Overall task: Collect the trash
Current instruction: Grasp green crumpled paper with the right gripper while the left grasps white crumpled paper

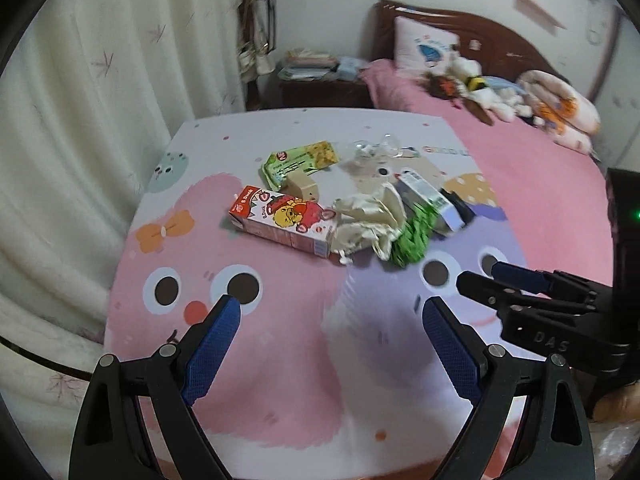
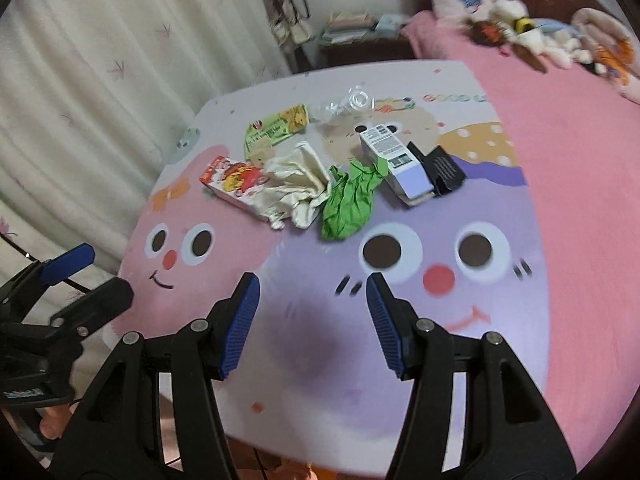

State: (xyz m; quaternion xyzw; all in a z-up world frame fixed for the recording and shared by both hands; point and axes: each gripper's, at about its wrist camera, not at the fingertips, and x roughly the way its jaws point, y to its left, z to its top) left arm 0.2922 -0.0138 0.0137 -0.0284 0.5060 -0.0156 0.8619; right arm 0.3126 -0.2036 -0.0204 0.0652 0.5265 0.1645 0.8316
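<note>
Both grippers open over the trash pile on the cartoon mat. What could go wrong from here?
1. The cream wrapper lies tangled against the green paper and red carton; one grab may drag neighbours.
2. The clear plastic is hard to see, easily missed.
3. The left gripper and right gripper sit close; they may collide.

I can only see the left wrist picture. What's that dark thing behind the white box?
Observer: A small black box, lying beside the white box.
Child: Is my other tool holding anything?
Observer: No. The right tool is open and empty, above the purple face.
Child: Is there a picture on the white box?
Observer: No, just a barcode label on top.
</note>
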